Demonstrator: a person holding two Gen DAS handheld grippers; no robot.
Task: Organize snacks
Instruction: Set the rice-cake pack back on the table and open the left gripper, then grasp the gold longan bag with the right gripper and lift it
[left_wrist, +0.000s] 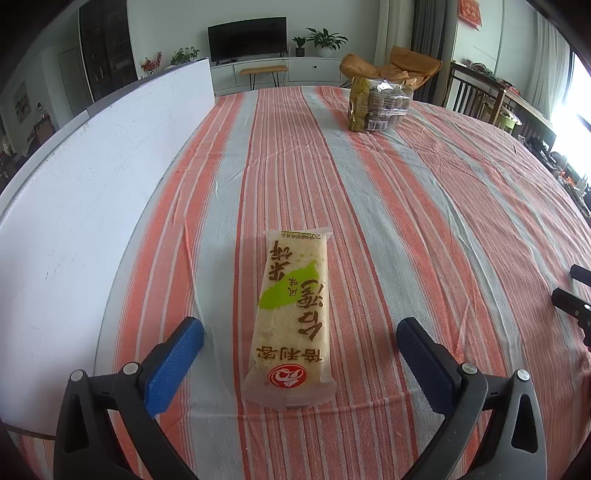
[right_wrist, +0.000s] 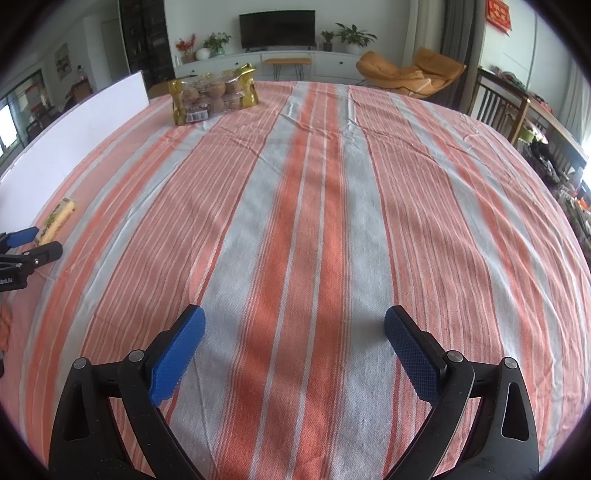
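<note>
A long pale-yellow rice-cracker packet (left_wrist: 290, 317) with a green leaf and brown lettering lies flat on the striped tablecloth (left_wrist: 424, 229). My left gripper (left_wrist: 300, 332) stands wide open around its near end, both blue pads clear of the wrapper. In the right wrist view the same packet (right_wrist: 57, 220) shows at the far left beside the left gripper's fingers (right_wrist: 22, 236). A clear bag of brown round cakes with gold ends (left_wrist: 378, 104) (right_wrist: 212, 96) sits at the table's far side. My right gripper (right_wrist: 294, 325) is open over bare cloth, holding nothing.
A white board (left_wrist: 92, 206) (right_wrist: 74, 125) runs along the table's left edge. Part of the right gripper (left_wrist: 574, 306) shows at the right rim of the left wrist view. Chairs (right_wrist: 498, 99), an orange lounger and a TV cabinet stand beyond the table.
</note>
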